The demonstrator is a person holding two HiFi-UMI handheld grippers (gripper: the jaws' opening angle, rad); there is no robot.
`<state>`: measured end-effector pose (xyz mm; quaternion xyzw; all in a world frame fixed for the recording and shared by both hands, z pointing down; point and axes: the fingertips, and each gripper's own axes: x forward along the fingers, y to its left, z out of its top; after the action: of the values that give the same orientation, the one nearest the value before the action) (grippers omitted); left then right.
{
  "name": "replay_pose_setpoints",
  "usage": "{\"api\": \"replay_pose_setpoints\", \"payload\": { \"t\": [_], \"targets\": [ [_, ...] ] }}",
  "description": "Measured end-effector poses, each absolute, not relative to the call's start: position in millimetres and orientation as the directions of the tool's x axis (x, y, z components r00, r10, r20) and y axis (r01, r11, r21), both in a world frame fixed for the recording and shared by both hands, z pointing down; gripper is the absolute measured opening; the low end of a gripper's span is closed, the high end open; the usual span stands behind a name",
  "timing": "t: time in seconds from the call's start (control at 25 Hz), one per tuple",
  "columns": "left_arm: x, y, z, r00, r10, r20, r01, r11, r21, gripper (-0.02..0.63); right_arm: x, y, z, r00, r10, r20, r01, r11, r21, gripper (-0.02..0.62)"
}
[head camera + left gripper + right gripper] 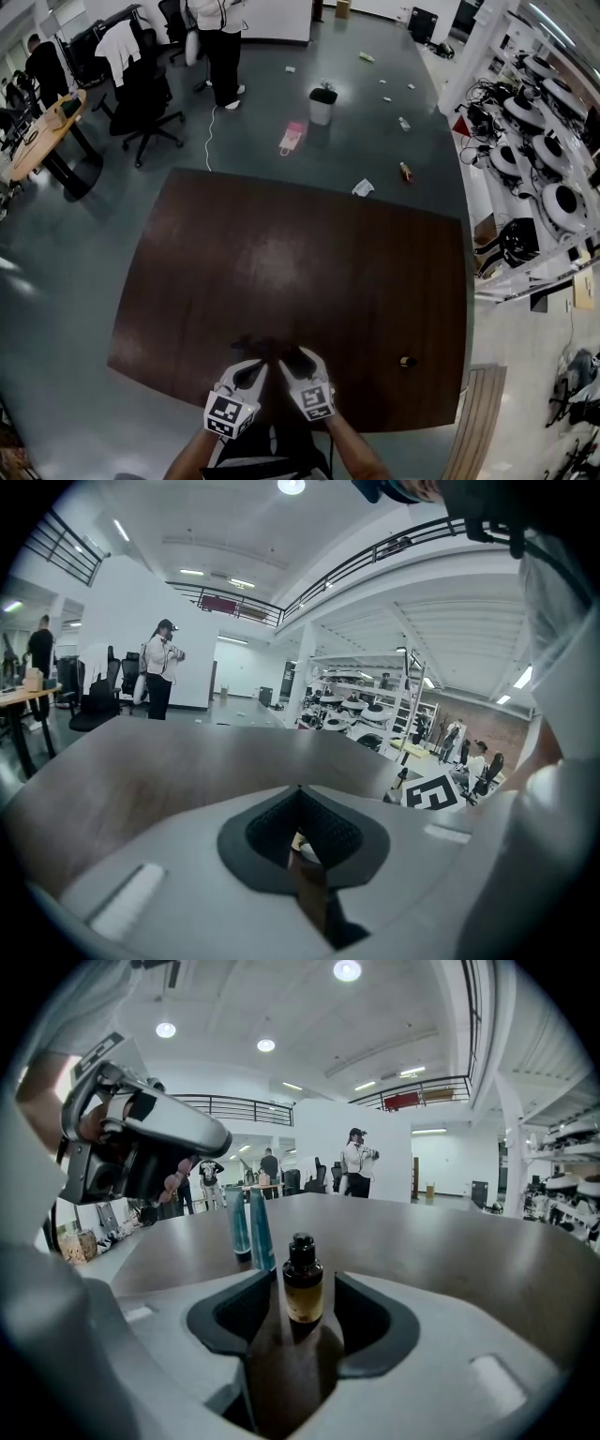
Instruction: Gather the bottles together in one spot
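Note:
A small amber bottle (303, 1283) with a black cap stands on the dark brown table (281, 253) between my right gripper's (302, 1309) jaws. Both pads stand clear of it, so that gripper is open. Just beyond it stand two slim teal bottles (249, 1227), side by side. My left gripper (141, 1147) hangs above and to their left. In its own view my left gripper's (300, 794) tips meet; a small pale thing shows in the slit below them, too hidden to name. Another small dark bottle (407, 361) stands alone toward the table's right front. Both grippers (272, 370) sit near the front edge.
Beyond the table the grey floor has scattered litter, a white bin (322, 105), office chairs (145, 94) and a standing person (223, 47). Shelves of equipment (539, 178) line the right side. A wooden board (478, 412) lies by the table's right front corner.

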<state>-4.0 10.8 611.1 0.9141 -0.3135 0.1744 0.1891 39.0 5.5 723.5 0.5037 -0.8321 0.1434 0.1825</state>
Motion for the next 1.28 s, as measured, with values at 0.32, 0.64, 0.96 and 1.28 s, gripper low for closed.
{"api": "replay_pose_setpoints", "payload": {
  "t": [0.32, 0.64, 0.96, 1.28],
  "targets": [
    [4, 12, 598, 0.758, -0.501, 0.418, -0.619, -0.755, 0.218, 0.0, 56, 14, 682, -0.388, -0.841, 0.376, -0.915, 0.4, -0.05, 0.19],
    [35, 19, 579, 0.801, -0.456, 0.389, -0.555, -0.809, 0.195, 0.0, 101, 31, 623, -0.266, -0.925, 0.272, -0.963, 0.266, -0.037, 0.037],
    [76, 34, 568, 0.861, -0.353, 0.366, -0.439, -0.879, 0.185, 0.0, 146, 58, 592, -0.093, -0.972, 0.218, -0.995, 0.086, -0.04, 0.002],
    [120, 59, 566, 0.914, -0.201, 0.352, -0.28, -0.941, 0.189, 0.0, 200, 109, 598, 0.147, -0.957, 0.249, -0.987, -0.16, -0.031, 0.002]
  ]
}}
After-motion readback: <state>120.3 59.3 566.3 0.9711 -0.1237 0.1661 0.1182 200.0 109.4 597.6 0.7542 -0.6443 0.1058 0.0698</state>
